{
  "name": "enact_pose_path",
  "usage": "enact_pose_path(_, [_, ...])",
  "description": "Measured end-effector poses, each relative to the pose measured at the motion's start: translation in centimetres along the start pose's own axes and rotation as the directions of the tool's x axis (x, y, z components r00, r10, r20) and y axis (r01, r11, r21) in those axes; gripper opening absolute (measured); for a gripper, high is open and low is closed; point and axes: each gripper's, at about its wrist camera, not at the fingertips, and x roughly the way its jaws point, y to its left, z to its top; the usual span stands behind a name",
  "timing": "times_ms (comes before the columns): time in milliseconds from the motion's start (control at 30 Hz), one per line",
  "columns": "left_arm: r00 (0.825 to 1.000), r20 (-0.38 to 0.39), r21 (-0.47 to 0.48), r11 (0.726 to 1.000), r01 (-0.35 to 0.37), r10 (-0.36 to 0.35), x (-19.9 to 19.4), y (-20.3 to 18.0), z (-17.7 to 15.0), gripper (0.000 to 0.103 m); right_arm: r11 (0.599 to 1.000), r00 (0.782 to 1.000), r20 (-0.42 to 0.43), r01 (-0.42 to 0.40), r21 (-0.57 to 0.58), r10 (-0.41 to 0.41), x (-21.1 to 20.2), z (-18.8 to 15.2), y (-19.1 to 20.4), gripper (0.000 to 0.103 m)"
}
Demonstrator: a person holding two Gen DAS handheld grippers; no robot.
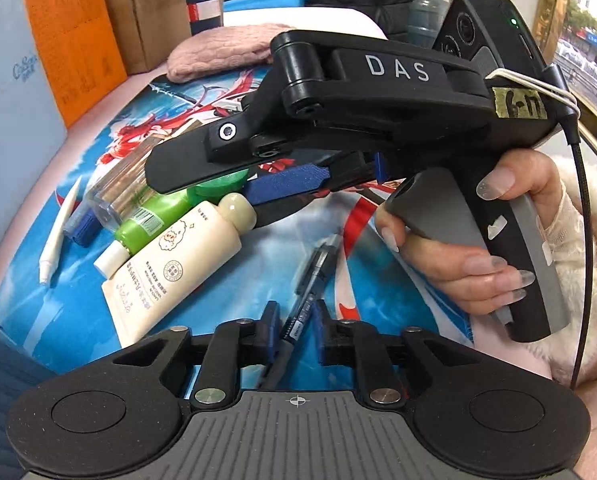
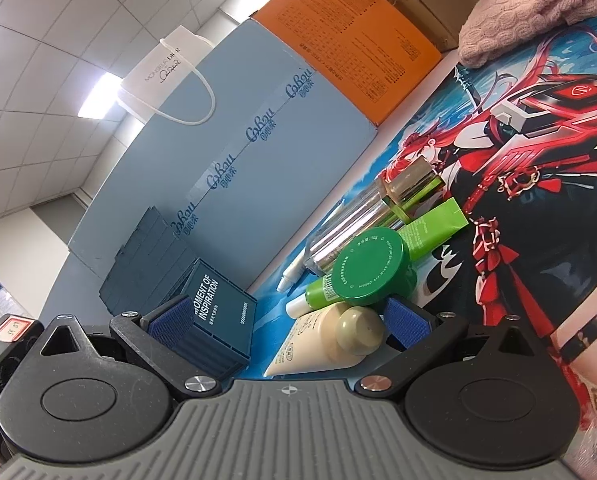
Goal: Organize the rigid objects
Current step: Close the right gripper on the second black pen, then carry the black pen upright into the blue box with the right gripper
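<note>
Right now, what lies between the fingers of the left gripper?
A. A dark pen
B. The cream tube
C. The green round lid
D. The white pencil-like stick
A: in the left wrist view the left gripper has its blue pads either side of the dark pen, while the cream tube, the green lid and the white stick lie off to the left on the printed mat.

"DAS" — right gripper | "MOMENT OF INSPIRATION" — dark blue crate | "MONSIEUR DIOR" — white paper bag
</note>
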Motion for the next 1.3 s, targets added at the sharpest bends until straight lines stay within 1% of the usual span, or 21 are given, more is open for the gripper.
enact_pose_path(33, [1.0,0.001,-0.005,1.0,-0.01,0.01,-0.1,0.0,-0.1,0.008,1.0,1.0,0.004,0.0,0.0,0.0,-0.1,0.0,0.0,0.102])
enact_pose_path(167, [0.999,0.028,-0.041,0.999,-0.03,0.031,-1.1,0.0,-1.2,0.007,1.0,1.0,0.032,-0.001,0.01,0.0,-0.8,0.0,0.1,0.102])
enact_pose_path(267, [0.996,0.082,-0.096,0.995,-0.034,0.042,-2.2,0.5,-2.1,0.007,1.0,0.999,0.045,0.012,0.005,-0.012,-1.4,0.0,0.5,0.102])
enact_pose_path(367, [0.988,0.146,-0.149,0.988,-0.031,0.053,-3.8,0.9,-3.0,0.007,1.0,0.998,0.057,0.007,0.0,-0.007,-2.0,-0.1,1.2,0.102])
enact_pose_path(433, [0.979,0.195,-0.183,0.983,-0.031,0.067,-4.9,1.2,-3.6,0.007,1.0,0.998,0.055,0.004,0.006,-0.004,-2.3,-0.1,1.6,0.102])
enact_pose_path(533, [0.962,0.259,-0.231,0.973,-0.026,0.087,-6.4,1.7,-4.4,0.007,1.0,0.999,0.041,-0.023,0.014,0.022,-2.6,-0.3,2.6,0.102])
enact_pose_path(733, [0.928,0.353,-0.309,0.951,-0.006,0.121,-8.3,2.9,-6.0,0.007,0.995,0.994,-0.032,-0.103,-0.001,0.103,-1.7,-1.0,5.3,0.1])
enact_pose_path(767, [0.921,0.367,-0.319,0.948,-0.004,0.128,-8.8,3.0,-6.3,0.007,0.994,0.993,-0.043,-0.111,-0.002,0.11,-1.4,-1.1,5.8,0.098])
enact_pose_path(833, [0.909,0.395,-0.33,0.944,0.003,0.135,-9.7,3.0,-6.9,0.007,0.993,0.991,-0.07,-0.117,-0.005,0.116,-0.5,-1.2,6.7,0.087])
enact_pose_path(867, [0.903,0.406,-0.332,0.943,0.004,0.139,-10.1,2.9,-7.2,0.007,0.993,0.99,-0.082,-0.12,-0.007,0.119,0.0,-1.3,7.2,0.084])
enact_pose_path(900, [0.897,0.417,-0.333,0.943,0.004,0.143,-10.7,2.9,-7.5,0.007,0.992,0.988,-0.094,-0.122,-0.01,0.121,0.4,-1.4,7.7,0.076])
enact_pose_path(933, [0.893,0.427,-0.335,0.942,0.007,0.145,-11.0,2.9,-7.8,0.007,0.992,0.987,-0.102,-0.123,-0.013,0.121,0.9,-1.4,8.2,0.066])
enact_pose_path(967, [0.889,0.433,-0.337,0.942,0.009,0.147,-11.4,2.9,-8.0,0.007,0.993,0.988,-0.106,-0.118,-0.014,0.116,1.2,-1.4,8.7,0.06])
enact_pose_path(1000, [0.886,0.438,-0.339,0.941,0.004,0.153,-11.7,3.0,-8.3,0.007,0.993,0.988,-0.109,-0.113,-0.018,0.11,1.6,-1.4,9.2,0.052])
enact_pose_path(1067, [0.878,0.45,-0.345,0.939,-0.001,0.166,-12.2,3.1,-8.9,0.007,0.994,0.989,-0.109,-0.106,-0.037,0.101,1.8,-1.4,10.1,0.045])
enact_pose_path(1133, [0.87,0.462,-0.352,0.936,0.002,0.172,-12.8,3.6,-9.2,0.007,0.993,0.989,-0.113,-0.103,-0.057,0.096,2.2,-1.4,11.1,0.025])
enact_pose_path(1200, [0.86,0.478,-0.361,0.932,0.006,0.18,-13.4,3.9,-9.7,0.007,0.992,0.989,-0.113,-0.108,-0.069,0.1,2.4,-1.3,12.1,0.016])
enact_pose_path(1233, [0.855,0.49,-0.364,0.931,0.024,0.169,-13.7,4.2,-9.9,0.007,0.991,0.988,-0.114,-0.113,-0.075,0.104,2.7,-1.3,12.7,0.013])
enact_pose_path(1300, [0.847,0.506,-0.376,0.925,0.045,0.164,-14.1,4.9,-10.5,0.008,0.989,0.989,-0.113,-0.108,-0.101,0.096,3.0,-1.4,14.1,0.012])
